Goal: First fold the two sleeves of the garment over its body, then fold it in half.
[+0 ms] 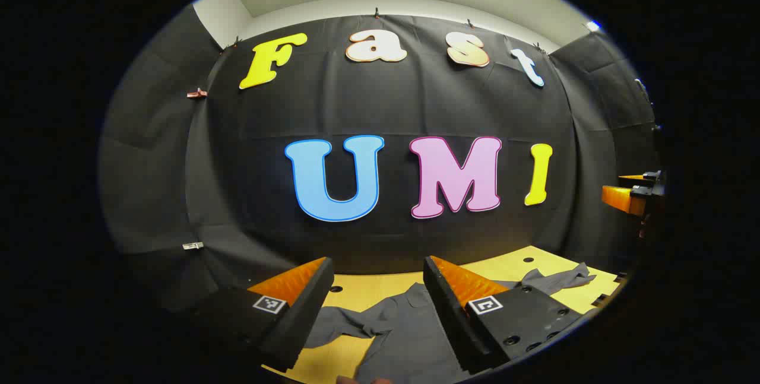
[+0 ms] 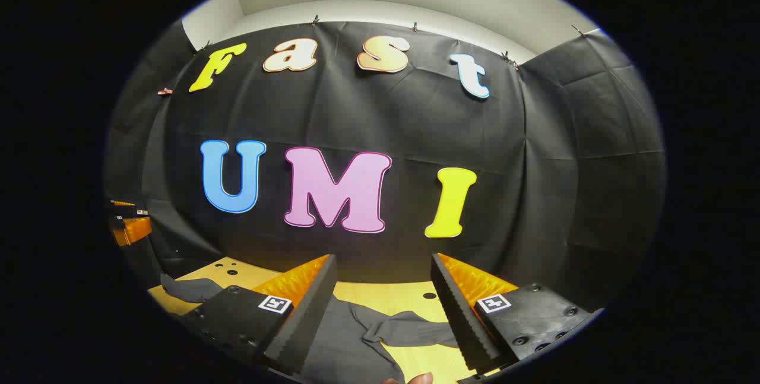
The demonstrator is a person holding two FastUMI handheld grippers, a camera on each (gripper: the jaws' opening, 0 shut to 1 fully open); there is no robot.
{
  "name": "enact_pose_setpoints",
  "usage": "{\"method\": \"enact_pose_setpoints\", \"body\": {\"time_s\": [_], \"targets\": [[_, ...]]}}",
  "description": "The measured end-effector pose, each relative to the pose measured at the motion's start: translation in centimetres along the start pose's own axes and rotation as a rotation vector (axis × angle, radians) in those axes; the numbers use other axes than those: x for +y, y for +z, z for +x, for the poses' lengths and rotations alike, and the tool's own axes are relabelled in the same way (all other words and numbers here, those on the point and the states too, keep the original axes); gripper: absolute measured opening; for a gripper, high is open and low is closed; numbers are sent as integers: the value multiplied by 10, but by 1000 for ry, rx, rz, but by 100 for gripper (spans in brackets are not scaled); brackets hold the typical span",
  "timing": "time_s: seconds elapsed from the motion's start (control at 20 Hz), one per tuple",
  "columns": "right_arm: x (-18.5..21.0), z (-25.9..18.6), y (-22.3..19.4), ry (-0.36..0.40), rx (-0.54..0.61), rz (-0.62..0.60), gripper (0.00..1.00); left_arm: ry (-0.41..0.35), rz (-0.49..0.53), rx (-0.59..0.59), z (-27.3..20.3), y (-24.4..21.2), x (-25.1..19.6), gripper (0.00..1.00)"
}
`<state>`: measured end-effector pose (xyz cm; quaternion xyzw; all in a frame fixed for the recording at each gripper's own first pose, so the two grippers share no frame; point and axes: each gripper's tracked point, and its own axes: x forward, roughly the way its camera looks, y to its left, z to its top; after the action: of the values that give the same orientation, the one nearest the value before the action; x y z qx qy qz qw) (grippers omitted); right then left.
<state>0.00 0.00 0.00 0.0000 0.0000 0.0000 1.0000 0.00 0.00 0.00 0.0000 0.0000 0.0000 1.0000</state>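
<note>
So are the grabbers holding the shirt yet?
No. The left gripper and the right gripper both hang open above the grey shirt, which lies on the yellow table with both sleeves spread out.

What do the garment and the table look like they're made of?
Garment: grey woven cloth, matte, seemingly thin, since it lies limp with soft creases and its sleeves rumple. Table: probably light wood or plywood, a smooth pale-yellow board with round holes; grain is too blurred to confirm.
</note>
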Motion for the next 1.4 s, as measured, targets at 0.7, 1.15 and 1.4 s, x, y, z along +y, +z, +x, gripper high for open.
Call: {"method": "enact_pose_setpoints", "body": {"time_s": [0.7, 1.15, 1.4], "targets": [[-6, 1, -1, 0, 29, 0, 97, -9, -3, 27, 3, -7, -14, 96], [-93, 44, -74, -99, 212, 19, 98, -44, -34, 91, 18, -31, -47, 96], [-160, 83, -144, -146, 292, -5, 98, -45, -44, 155, 34, -50, -71, 96]]}}
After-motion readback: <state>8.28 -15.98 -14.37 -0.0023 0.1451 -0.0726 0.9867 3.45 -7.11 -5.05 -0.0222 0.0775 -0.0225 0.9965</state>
